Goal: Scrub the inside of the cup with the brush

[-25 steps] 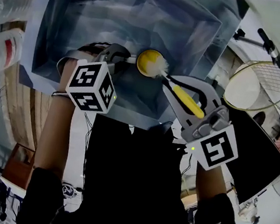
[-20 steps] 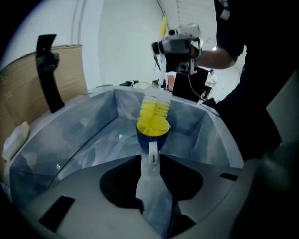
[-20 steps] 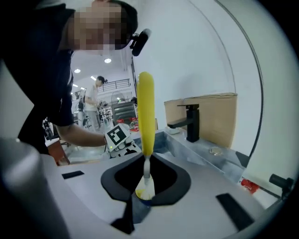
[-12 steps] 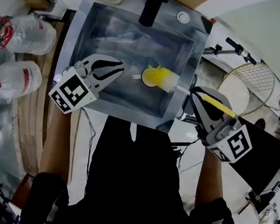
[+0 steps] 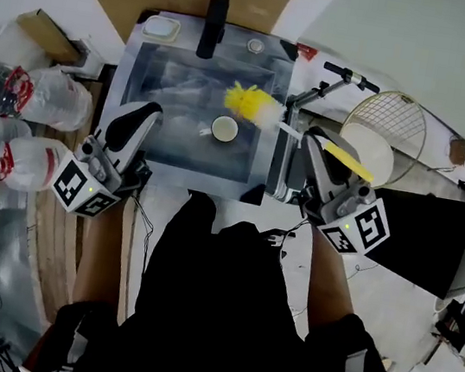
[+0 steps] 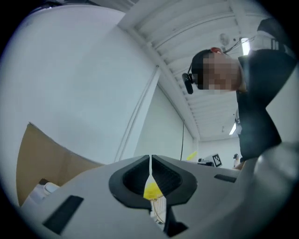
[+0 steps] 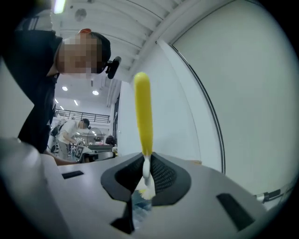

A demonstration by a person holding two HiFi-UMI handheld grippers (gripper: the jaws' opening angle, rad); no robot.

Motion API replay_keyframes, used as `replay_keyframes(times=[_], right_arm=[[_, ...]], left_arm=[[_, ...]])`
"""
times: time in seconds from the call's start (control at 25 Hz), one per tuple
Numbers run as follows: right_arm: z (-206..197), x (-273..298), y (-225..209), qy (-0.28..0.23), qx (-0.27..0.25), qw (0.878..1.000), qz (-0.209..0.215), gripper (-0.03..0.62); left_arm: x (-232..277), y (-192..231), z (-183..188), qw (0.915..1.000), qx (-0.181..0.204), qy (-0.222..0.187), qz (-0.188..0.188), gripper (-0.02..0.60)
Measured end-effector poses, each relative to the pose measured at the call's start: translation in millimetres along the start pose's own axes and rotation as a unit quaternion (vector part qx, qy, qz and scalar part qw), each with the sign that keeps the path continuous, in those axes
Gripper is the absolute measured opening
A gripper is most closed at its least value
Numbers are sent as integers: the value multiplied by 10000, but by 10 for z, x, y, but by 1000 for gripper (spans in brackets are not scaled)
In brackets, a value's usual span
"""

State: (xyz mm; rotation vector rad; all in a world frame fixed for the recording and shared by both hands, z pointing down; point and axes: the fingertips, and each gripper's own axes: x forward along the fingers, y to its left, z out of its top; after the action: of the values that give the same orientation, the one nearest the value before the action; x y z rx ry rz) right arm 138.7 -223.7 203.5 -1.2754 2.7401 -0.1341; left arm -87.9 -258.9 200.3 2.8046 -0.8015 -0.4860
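Toward the sink's front edge stood the cup. The right gripper pinched the brush, whose head lay just beyond the cup. The left gripper's jaws had just been closing, empty.

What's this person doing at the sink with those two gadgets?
A person stands at a sink holding a tool in each hand. The right tool grips a yellow brush, held above the sink. The cup sits upright in the sink, untouched. The left tool has just been closing on nothing.
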Motion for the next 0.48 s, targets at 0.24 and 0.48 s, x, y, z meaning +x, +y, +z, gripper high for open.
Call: replay_keyframes(times=[0.24,0.48], right_arm=[[195,-773,61,-507,152,9981,-319,45],[14,-1740,243,-550,-360,9949,-763,44]], left_arm=[[-267,-760,102,9972,461,-168,572,32],[-717,-1630,-230,9880,797,-39,1323,32]])
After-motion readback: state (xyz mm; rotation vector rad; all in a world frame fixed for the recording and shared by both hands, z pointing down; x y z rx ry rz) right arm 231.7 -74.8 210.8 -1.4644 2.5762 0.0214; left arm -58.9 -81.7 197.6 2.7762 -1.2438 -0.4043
